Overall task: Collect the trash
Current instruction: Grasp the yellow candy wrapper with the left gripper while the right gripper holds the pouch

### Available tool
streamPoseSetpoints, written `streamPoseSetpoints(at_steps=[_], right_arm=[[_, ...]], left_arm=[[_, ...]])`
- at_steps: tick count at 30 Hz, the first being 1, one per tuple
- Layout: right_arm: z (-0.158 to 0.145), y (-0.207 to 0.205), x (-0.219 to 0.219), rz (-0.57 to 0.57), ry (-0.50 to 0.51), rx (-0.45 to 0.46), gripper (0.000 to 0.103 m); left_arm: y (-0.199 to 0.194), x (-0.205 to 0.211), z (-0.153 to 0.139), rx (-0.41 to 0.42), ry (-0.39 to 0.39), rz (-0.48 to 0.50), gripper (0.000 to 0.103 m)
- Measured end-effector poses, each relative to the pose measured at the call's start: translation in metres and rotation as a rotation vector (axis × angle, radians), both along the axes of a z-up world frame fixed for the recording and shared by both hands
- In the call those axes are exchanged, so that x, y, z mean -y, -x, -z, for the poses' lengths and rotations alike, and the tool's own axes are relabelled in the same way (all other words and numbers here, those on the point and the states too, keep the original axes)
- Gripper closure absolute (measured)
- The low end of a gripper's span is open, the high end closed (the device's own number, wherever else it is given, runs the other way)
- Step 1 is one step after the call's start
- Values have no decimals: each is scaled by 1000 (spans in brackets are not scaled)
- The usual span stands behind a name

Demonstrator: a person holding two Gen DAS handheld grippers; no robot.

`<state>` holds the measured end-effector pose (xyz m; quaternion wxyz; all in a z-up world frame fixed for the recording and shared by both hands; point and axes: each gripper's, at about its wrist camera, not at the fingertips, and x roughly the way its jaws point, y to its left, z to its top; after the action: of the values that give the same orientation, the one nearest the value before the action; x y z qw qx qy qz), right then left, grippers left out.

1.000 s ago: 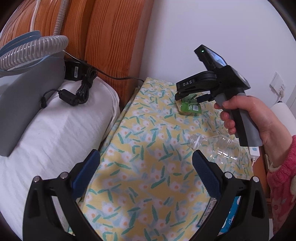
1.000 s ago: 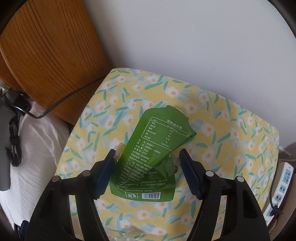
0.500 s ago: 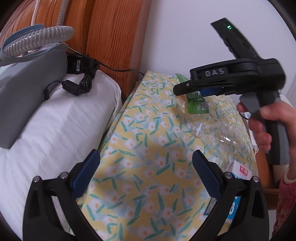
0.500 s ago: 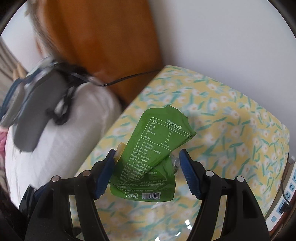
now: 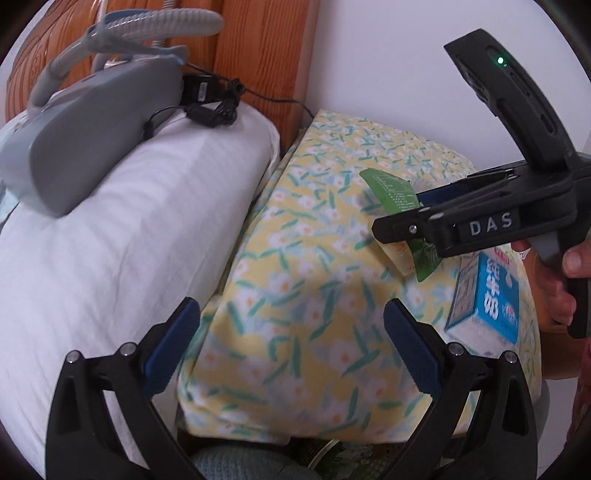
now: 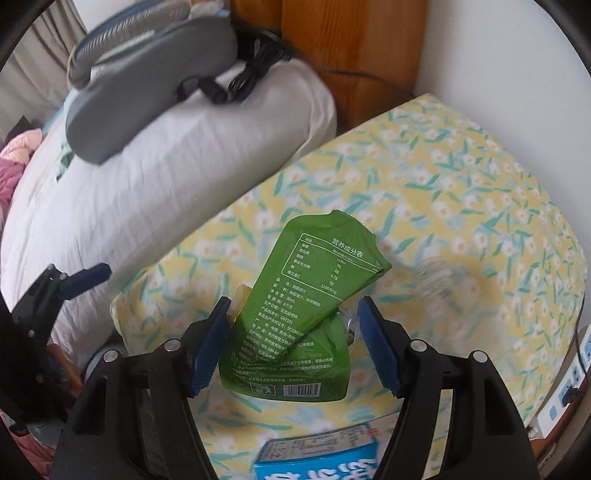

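Green foil pouch (image 6: 317,295) with white printed text and a barcode: clamped between the blue pads of the right gripper (image 6: 293,345), held clear above the yellow floral-print cushion (image 6: 461,206), upper end tilted toward the cushion's far edge. Crumpled yellowish wrapper (image 6: 236,299) pinched in the same jaws, against the left pad. Blurred clear plastic item (image 6: 432,280) lying on the cushion just right of the pouch; identity not determinable. Blue-and-white carton (image 5: 487,295) standing at the cushion's right edge, below the right gripper. Right hand (image 5: 561,280) wrapped round the gripper handle; green indicator lit on the unit above.

Left gripper (image 5: 291,347): jaws spread wide, nothing between them, hovering over the near edge of the cushion. White pillow (image 5: 122,236) touching the cushion's left side, carrying a grey oblong device (image 5: 92,133) with a ribbed grey hose (image 5: 173,22) and black coiled cable (image 5: 218,107). Orange wooden headboard (image 5: 258,44) behind, white wall beside it.
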<state>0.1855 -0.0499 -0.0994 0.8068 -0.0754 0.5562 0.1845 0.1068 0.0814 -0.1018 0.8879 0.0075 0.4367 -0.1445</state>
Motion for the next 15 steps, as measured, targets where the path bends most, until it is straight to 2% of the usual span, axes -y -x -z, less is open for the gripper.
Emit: streamPoseSetpoints(at_steps=[4, 8, 12, 15], right_arm=[[10, 7, -12, -8, 20, -12, 31], [9, 6, -13, 37, 12, -4, 14], [12, -2, -8, 104, -41, -31, 14], [16, -11, -12, 120, -15, -51, 14]], left_arm=[[10, -13, -1, -16, 24, -18, 8], [18, -18, -4, -4, 18, -25, 8], [22, -20, -7, 0, 22, -26, 8], [24, -22, -8, 2, 28, -30, 8]])
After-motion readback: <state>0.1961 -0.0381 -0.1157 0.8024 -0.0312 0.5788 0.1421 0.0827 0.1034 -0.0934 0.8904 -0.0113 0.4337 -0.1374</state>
